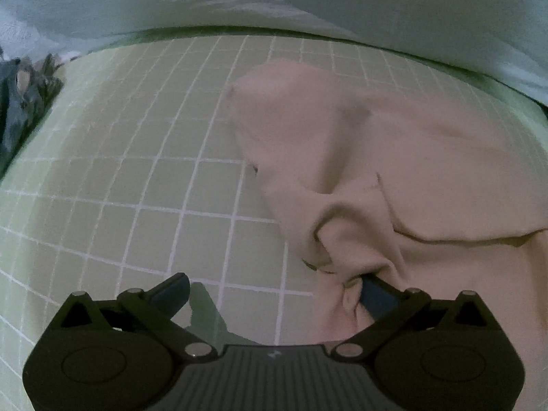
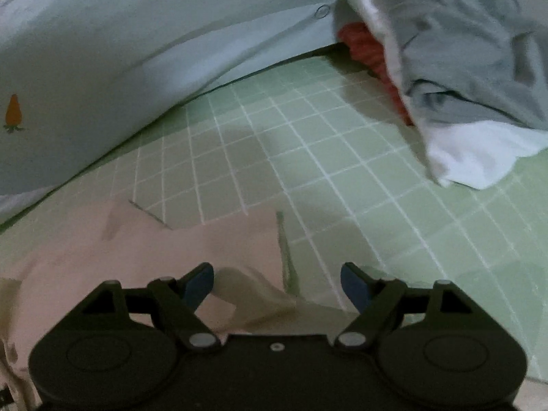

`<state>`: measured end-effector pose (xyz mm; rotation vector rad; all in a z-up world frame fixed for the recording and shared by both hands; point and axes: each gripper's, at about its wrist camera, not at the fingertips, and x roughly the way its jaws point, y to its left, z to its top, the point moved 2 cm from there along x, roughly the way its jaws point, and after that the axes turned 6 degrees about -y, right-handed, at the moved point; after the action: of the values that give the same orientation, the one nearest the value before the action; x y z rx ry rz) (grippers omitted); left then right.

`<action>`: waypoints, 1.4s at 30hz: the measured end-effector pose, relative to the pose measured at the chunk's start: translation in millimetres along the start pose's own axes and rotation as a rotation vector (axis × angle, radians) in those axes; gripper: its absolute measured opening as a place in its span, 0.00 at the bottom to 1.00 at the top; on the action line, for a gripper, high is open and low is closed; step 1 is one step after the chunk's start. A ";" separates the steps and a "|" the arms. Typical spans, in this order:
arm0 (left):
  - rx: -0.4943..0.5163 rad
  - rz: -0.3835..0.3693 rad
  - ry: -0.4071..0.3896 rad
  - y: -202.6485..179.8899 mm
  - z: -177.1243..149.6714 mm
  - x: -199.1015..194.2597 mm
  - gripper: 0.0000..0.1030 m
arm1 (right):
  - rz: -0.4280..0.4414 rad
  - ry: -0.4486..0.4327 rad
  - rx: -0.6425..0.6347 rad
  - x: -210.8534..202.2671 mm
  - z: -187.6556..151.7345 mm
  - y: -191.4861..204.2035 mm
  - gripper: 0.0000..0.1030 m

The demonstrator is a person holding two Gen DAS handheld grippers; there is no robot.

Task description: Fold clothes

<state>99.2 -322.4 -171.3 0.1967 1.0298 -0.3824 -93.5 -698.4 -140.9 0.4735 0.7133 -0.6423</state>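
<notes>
A pale pink garment (image 1: 394,157) lies rumpled on the green gridded mat (image 1: 120,171), filling the centre and right of the left wrist view and the lower left of the right wrist view. The left tool (image 1: 274,294) stands wide at the bottom of its frame: one blue finger is bare over the mat, while the other is buried in a bunched fold at the garment's near edge, so cloth drapes on it but is not pinched. That probably means the tool is placed to take up this edge. The right tool (image 2: 277,286) is also spread wide, its jaws opening, with a loose flap of pink cloth below and between the fingers but not gripped. A heap of grey, white and red clothes (image 2: 445,68) waits at the upper right, and pale bedding (image 2: 120,41) with a carrot print borders the mat's far side.
</notes>
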 end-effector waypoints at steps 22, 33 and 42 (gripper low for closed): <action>-0.020 -0.078 -0.001 7.9 -0.2 -11.1 1.00 | -0.017 -0.276 0.138 -67.3 67.8 -23.8 0.02; -0.189 -0.182 -0.115 39.6 57.8 -17.2 0.98 | -0.036 -0.227 0.137 -61.0 49.1 -32.9 0.03; -0.263 -0.266 -0.059 25.1 112.8 34.3 0.44 | -0.054 -0.203 0.138 -55.2 54.9 -38.6 0.03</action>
<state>214.5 -344.7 -144.4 -0.1885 1.0399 -0.4854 -127.4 -738.0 -71.4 0.5094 0.4931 -0.7818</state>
